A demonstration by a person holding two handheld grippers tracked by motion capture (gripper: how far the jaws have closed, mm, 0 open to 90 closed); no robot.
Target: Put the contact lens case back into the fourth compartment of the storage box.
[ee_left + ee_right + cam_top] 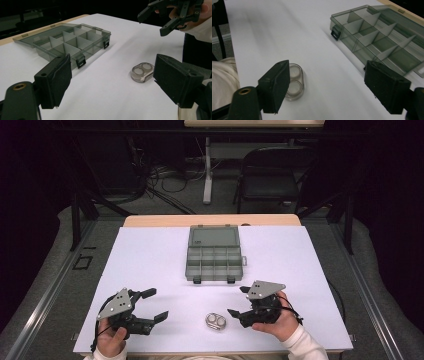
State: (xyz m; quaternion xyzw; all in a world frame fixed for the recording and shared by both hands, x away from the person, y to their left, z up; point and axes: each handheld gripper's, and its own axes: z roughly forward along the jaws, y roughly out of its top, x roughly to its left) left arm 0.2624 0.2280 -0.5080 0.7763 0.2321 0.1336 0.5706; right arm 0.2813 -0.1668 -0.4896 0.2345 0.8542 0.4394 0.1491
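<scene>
Covering most of the high view is a white table surface (150, 265), its pale wooden edge showing along the top. At upper centre of that surface sits a smoky grey compartment box (214, 254), lid thrown back toward the top of the frame, the divided tray nearer the bottom, with two black latches on its near wall. In the lower left of the high view the left gripper (150, 305) rests in a hand, its jaws spread apart with nothing between them. In the lower right the right gripper (238, 301) is held in the other hand, a white sleeve behind it; its jaws stand apart and grasp nothing. Between the two grippers, at lower centre, lies a small clear two-well case (215, 321), flat on the surface and touched by neither. In the right gripper view it lies at lower left, partly behind one jaw.
</scene>
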